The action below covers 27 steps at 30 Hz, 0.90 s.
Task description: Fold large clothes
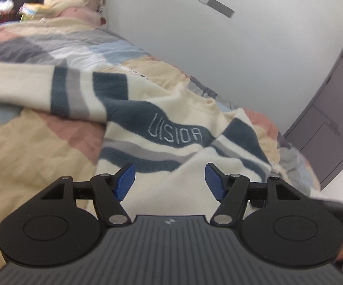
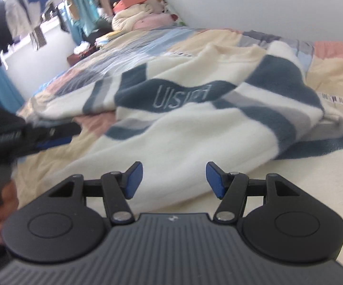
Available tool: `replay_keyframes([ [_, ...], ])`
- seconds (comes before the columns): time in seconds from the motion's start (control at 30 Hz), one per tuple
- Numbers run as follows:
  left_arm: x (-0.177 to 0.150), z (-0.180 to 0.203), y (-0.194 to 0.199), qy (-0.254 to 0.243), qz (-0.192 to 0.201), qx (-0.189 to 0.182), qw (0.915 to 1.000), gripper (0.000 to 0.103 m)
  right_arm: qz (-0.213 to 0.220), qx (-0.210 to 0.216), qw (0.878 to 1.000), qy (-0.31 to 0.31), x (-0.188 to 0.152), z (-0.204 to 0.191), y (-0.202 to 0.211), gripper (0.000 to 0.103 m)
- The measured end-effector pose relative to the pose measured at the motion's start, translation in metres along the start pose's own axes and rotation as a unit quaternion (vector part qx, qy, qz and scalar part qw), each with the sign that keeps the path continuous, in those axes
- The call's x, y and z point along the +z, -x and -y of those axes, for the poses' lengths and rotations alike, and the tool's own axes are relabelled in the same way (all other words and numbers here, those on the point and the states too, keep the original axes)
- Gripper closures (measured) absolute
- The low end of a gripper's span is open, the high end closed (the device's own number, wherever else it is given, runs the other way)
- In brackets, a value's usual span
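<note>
A large cream fleece sweater [image 1: 176, 123] with dark blue and grey stripes and stitched lettering lies spread and rumpled on the bed; one sleeve stretches left. My left gripper [image 1: 170, 178] hovers open just over its near cream hem, with nothing between the blue pads. In the right wrist view the same sweater [image 2: 195, 128] lies ahead, its right side folded over in a thick ridge. My right gripper [image 2: 173, 178] is open above the near edge, pads free of the cloth. The left gripper [image 2: 52, 135] shows at the left, held by a hand [image 2: 2, 204].
A patchwork quilt [image 1: 29, 166] in beige, pink, blue and grey covers the bed [image 2: 326, 76]. Pillows and an orange box [image 2: 130, 1] pile up at the far end. A grey door [image 1: 333, 118] stands to the right. Clothes [image 2: 17, 11] hang at the far left.
</note>
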<state>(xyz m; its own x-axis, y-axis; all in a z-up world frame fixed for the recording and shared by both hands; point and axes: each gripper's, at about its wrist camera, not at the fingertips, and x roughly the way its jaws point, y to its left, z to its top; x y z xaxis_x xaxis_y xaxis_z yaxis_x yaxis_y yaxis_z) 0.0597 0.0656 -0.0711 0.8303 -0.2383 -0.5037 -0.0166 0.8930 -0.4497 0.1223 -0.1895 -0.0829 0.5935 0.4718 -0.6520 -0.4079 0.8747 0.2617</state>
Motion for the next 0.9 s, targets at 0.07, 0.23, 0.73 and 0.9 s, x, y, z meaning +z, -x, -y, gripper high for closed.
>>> replay_keyframes([
  [0.07, -0.002, 0.004, -0.004, -0.010, 0.000, 0.006, 0.9999, 0.033, 0.008, -0.006, 1.000, -0.012, 0.005, 0.008, -0.004, 0.042],
  [0.23, -0.007, 0.013, -0.020, -0.034, -0.015, 0.022, 0.9991, 0.033, 0.025, -0.017, 0.999, -0.028, 0.011, 0.022, -0.013, 0.042],
  [0.73, -0.040, 0.032, -0.082, -0.139, -0.091, 0.075, 0.9832, 0.033, 0.000, -0.092, 0.996, -0.018, -0.004, 0.040, -0.045, 0.043],
  [0.9, -0.041, 0.024, -0.092, -0.119, -0.103, 0.088, 0.9837, 0.032, -0.031, -0.110, 0.993, -0.029, -0.013, 0.051, -0.058, 0.043],
])
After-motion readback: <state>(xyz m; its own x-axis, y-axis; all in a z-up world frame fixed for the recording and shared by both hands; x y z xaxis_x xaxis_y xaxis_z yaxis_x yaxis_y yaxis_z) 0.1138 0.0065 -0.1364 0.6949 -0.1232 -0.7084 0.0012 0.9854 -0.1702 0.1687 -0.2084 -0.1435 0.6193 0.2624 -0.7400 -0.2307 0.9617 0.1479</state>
